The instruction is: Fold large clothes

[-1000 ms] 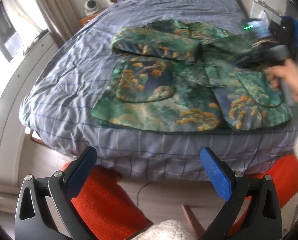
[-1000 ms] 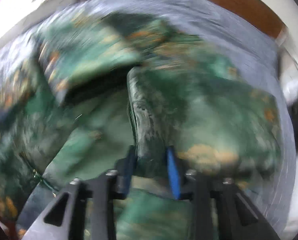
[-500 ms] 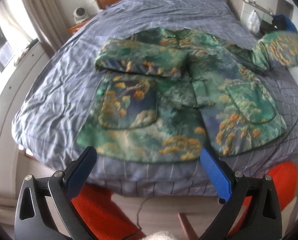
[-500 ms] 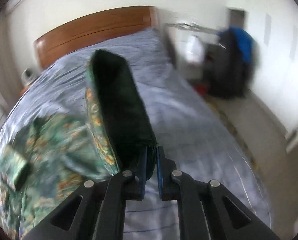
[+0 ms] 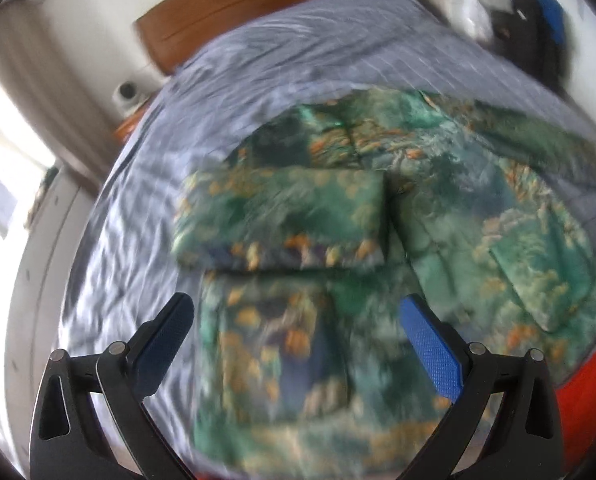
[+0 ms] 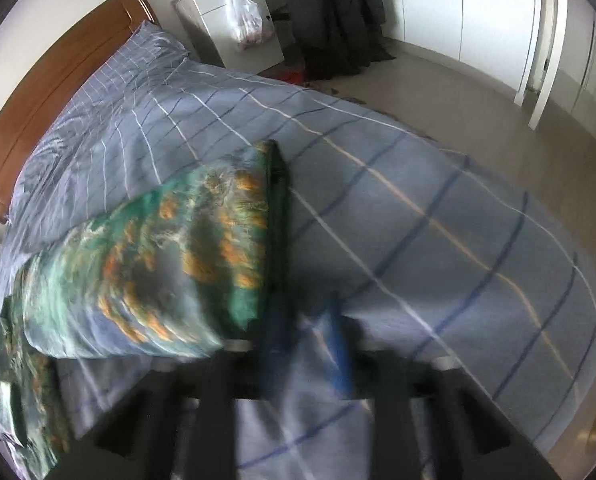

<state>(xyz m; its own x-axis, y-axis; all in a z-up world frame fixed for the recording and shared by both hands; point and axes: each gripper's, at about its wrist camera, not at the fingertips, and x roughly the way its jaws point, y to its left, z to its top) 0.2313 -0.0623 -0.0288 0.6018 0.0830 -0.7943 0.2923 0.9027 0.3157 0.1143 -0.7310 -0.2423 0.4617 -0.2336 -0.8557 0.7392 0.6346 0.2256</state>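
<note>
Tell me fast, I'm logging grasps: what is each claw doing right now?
Left claw: open, holding nothing, above the jacket.
Right claw: has just been opening; nothing between its fingers, sleeve lies beside it.

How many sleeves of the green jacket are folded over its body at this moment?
1. One sleeve lies folded across the jacket chest; the other sleeve is stretched out sideways on the blue checked bedcover, not folded.

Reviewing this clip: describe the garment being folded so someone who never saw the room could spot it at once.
Start at the bed with the wooden headboard and blue-grey checked cover. On the cover lies the jacket, spread flat with one sleeve already folded across its chest. Its shiny green fabric with orange flecks sets it apart from the plain dark coats hanging by the far wall.
</note>
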